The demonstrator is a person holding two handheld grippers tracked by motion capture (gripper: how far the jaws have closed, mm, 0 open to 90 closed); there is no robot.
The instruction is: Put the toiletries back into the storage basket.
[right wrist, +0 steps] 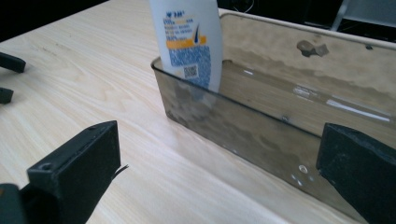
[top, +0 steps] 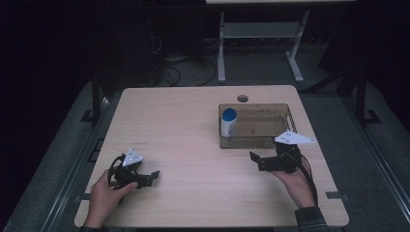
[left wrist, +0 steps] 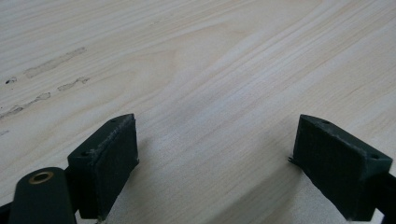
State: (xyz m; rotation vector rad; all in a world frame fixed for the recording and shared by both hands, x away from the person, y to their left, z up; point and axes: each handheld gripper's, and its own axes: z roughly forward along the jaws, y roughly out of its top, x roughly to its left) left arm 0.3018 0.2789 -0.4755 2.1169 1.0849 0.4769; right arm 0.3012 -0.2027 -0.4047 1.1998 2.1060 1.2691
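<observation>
Both wide-open tools, left tool (top: 153,176) and right tool (top: 253,161), rest on the pale table (top: 193,125); right gripper view reveals the bottle's (right wrist: 189,42) label.

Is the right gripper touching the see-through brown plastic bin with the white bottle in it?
Apart. In the high view, bare wooden table shows between the right gripper and the see-through brown plastic bin; its jaws stand open, holding nothing.

Illegible blue print & QR code on bottle (right wrist: 187,42).
</observation>
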